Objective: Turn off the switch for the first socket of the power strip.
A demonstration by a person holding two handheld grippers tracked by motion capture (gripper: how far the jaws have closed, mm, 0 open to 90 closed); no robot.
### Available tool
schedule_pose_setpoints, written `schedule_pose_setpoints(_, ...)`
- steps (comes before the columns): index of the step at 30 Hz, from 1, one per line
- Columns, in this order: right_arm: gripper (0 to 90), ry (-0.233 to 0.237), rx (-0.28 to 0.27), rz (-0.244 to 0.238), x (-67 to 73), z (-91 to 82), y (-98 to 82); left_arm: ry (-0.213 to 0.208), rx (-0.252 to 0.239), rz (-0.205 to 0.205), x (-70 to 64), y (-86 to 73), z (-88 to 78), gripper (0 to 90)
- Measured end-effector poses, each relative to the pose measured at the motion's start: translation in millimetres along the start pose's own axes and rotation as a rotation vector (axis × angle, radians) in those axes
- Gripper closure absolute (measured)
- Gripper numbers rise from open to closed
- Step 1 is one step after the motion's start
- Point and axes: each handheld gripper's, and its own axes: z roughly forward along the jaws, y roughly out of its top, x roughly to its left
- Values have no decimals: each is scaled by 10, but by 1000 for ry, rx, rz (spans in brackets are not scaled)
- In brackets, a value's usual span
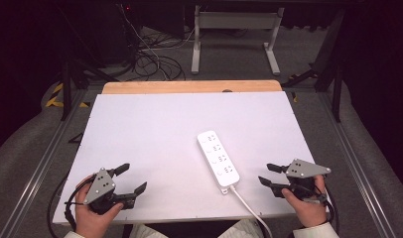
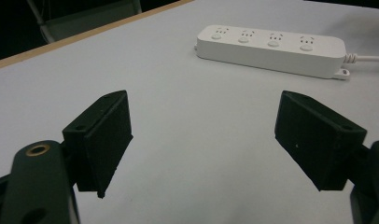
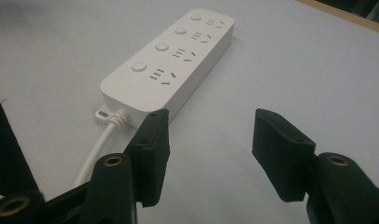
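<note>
While both hands rest at desk's near edge:
Strip: white four-socket plastic power strip lies mid-desk, between tongs.
Left tongs: agape, empty.
Right tongs: half-parted, empty, just beside strip's cord end.

White power strip on a white table (light wooden far edge).

The left gripper hangs over the white desk with its two black fingers spread wide apart and only bare desk between them. Farther off, toward the upper right, a white power strip lies flat with four sockets facing up, its white cord leaving at the right edge.
</note>
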Motion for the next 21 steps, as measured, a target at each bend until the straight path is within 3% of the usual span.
schedule_pose_setpoints(8, 498, 35, -6, 25, -5, 29, 180, 1, 2, -9, -6, 1, 3, 191)
schedule_pose_setpoints(21, 502, 98, -2, -12, 68, 237, 481, 8, 4, -13, 1, -3, -6, 191)
